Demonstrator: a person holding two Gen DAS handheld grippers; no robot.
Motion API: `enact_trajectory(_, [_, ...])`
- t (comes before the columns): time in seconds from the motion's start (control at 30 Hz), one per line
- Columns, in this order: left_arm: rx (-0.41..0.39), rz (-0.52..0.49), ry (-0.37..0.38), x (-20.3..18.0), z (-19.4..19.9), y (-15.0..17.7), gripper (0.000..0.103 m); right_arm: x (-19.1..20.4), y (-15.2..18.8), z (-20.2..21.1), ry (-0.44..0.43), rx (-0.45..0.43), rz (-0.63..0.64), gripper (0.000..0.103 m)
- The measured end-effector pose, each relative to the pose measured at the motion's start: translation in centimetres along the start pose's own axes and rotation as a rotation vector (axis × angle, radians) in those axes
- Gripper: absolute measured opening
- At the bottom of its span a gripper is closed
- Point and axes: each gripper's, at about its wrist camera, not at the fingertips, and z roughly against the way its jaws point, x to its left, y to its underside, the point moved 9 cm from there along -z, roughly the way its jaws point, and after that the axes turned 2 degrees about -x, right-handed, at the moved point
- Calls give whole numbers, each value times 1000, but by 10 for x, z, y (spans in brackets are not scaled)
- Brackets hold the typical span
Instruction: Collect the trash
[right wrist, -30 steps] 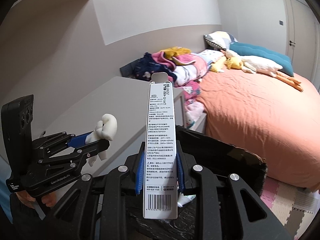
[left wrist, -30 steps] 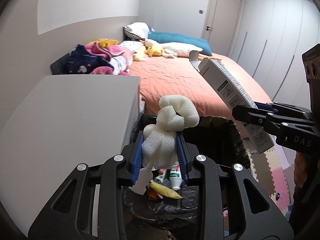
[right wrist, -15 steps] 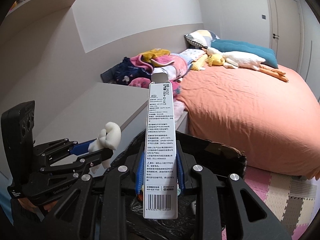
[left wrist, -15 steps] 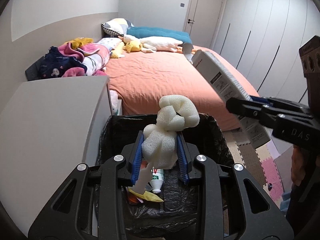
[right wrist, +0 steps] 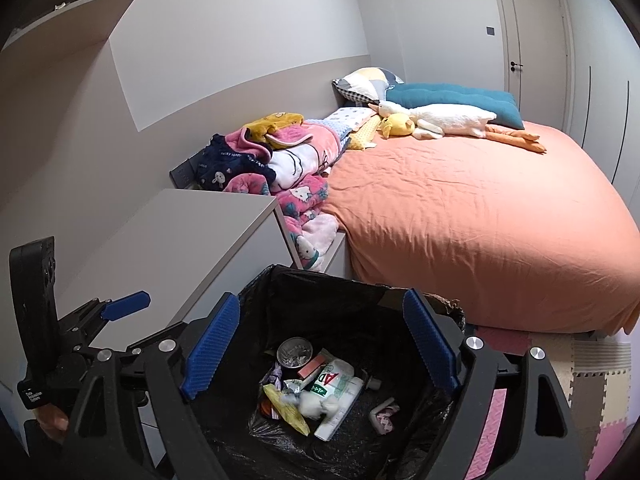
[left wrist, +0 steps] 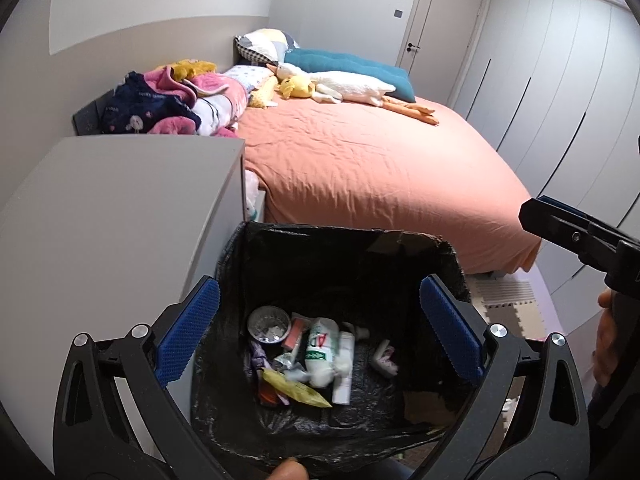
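Grey cabinet (left wrist: pixel 120 216) stands left of the black-lined trash bin (left wrist: pixel 400 248). Left gripper (left wrist: pixel 320 332) and right gripper (right wrist: pixel 320 344) hang spread and empty above it; foam (right wrist: pixel 314 402) and white box (right wrist: pixel 340 408) lie at its bottom.

My left tongs (left wrist: pixel 320 330) are spread wide, blue ribbed pads (left wrist: pixel 188 332) far apart with nothing between them, tilted downward. My right tongs (right wrist: pixel 320 350) are likewise spread wide and hold nothing, also pitched down. From the left wrist, the right tongs' tip enters at about 3 o'clock; from the right wrist, the left tongs sit at about 9 o'clock. A fingertip (left wrist: pixel 290 470) of mine shows at 6 o'clock in the left view.
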Motion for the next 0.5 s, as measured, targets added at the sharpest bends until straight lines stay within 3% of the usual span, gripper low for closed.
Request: enact_trajectory(0.5, [-20,-4,-12,5,8,-1,97,10,0,-6,-14,8,8,84])
